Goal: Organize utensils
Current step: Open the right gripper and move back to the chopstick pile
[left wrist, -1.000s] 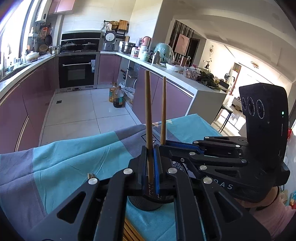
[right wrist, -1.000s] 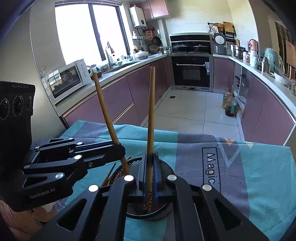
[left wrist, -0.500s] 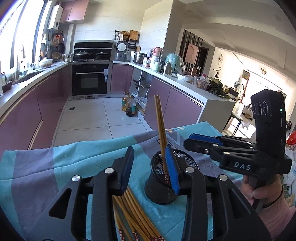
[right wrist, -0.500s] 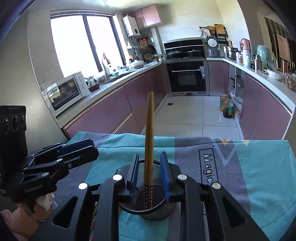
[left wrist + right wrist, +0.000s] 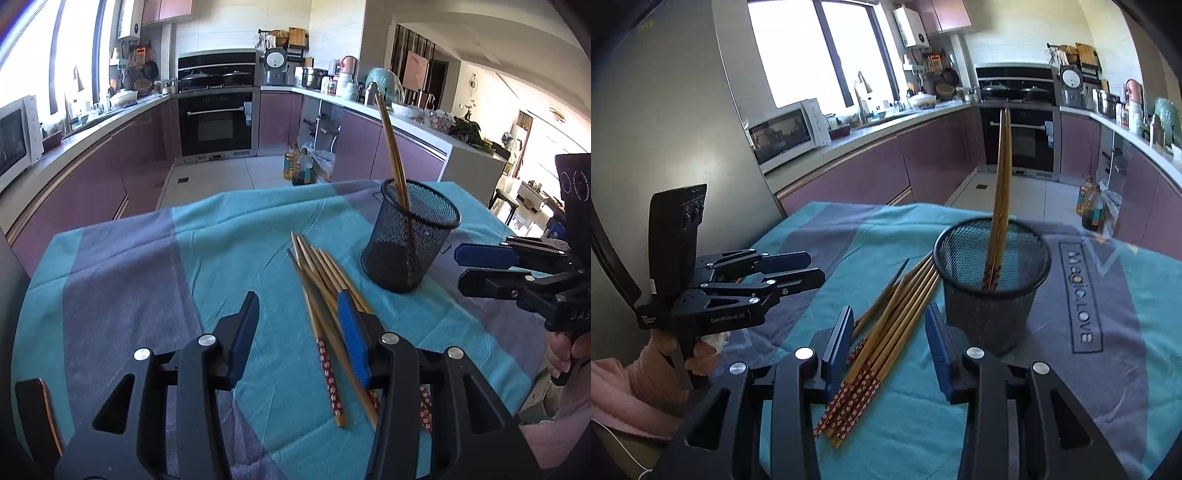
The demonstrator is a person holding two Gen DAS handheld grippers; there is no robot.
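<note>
Two bamboo chopsticks (image 5: pixel 1001 192) stand together in the black wire-mesh cup (image 5: pixel 991 284), leaning against its rim with their red patterned ends down at the bottom and their plain tips up. The cup sits upright on the surface covered by the teal and grey-purple cloth (image 5: pixel 221 236). Just beside the cup lies a loose pile of bamboo chopsticks (image 5: pixel 886 325); I count about seven or eight, though they overlap too much to be sure. They are pale tan along the shaft, with a red band of small white flowers at the thick end, and they lie roughly parallel, fanned a little at the tips.

My left gripper (image 5: pixel 297 332) has its blue-padded jaws apart, holding nothing, hovering over the thick ends of the pile. My right gripper (image 5: pixel 890 339) also has its jaws apart and empty, with the pile's patterned ends showing between its fingers and the cup just to its right.
</note>
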